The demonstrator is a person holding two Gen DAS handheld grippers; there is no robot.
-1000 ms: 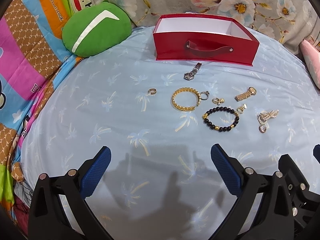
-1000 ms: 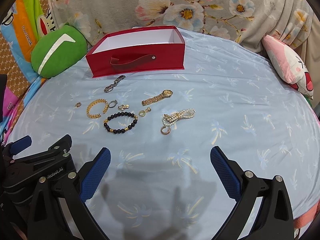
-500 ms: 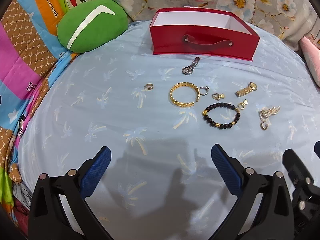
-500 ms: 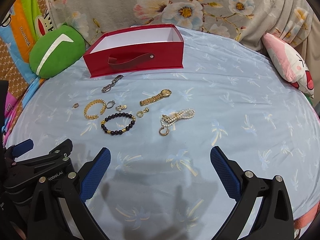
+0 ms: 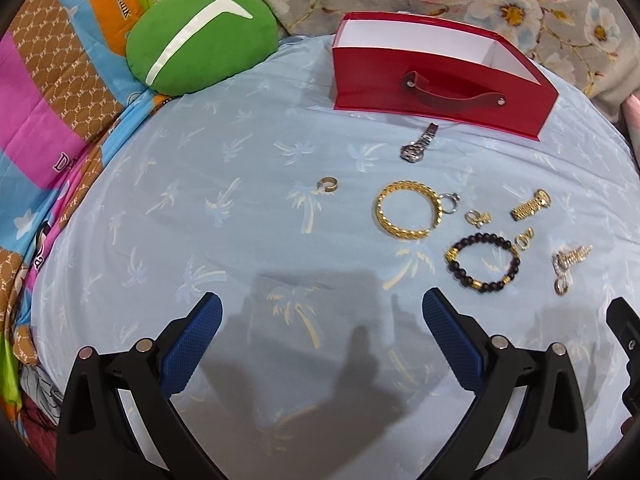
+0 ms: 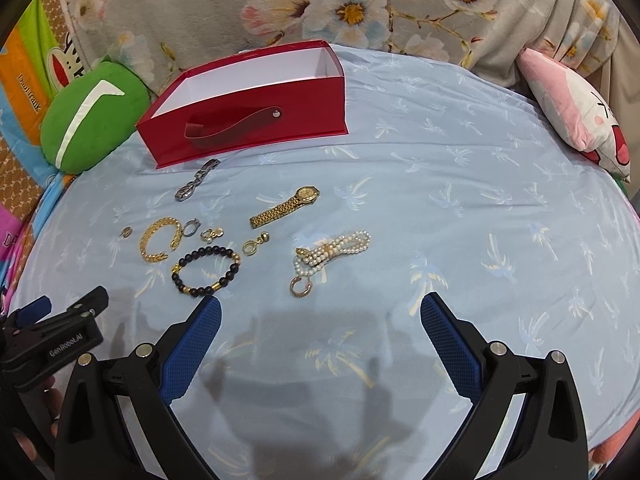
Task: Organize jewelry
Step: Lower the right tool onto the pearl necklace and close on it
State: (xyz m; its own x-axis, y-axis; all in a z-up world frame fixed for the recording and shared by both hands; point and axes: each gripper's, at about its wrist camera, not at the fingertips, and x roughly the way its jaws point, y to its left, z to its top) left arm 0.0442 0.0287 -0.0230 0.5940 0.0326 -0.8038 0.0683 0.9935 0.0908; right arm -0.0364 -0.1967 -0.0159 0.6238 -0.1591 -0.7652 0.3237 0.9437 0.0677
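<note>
Left hand-held gripper [image 5: 320, 336] poised low over the pale blue bed sheet [image 5: 224, 240], spread wide, nothing between the blue pads [image 5: 192, 344]. Right hand-held gripper [image 6: 320, 336] likewise level above the sheet, spread wide and empty, with the left one's black body showing at 8 o'clock in its view. Both aimed toward the red box [image 5: 440, 92], open-topped and white inside, at 12 to 1 o'clock in the left view.

Jewelry scattered on the sheet between box and grippers: silver watch [image 5: 418, 146] just in front of the box; small gold ring [image 5: 327, 185] apart at the left; gold bangle [image 5: 408, 210] touching a silver ring [image 5: 450, 203]; black bead bracelet [image 5: 482, 262] at 2 o'clock from the left gripper. In the right view, gold watch [image 6: 286, 206] at 12 o'clock, pearl strand [image 6: 332, 254] nearer, black bead bracelet just ahead of the left pad at 11 o'clock. Green cushion [image 5: 200, 36] at 11 o'clock on the left.
</note>
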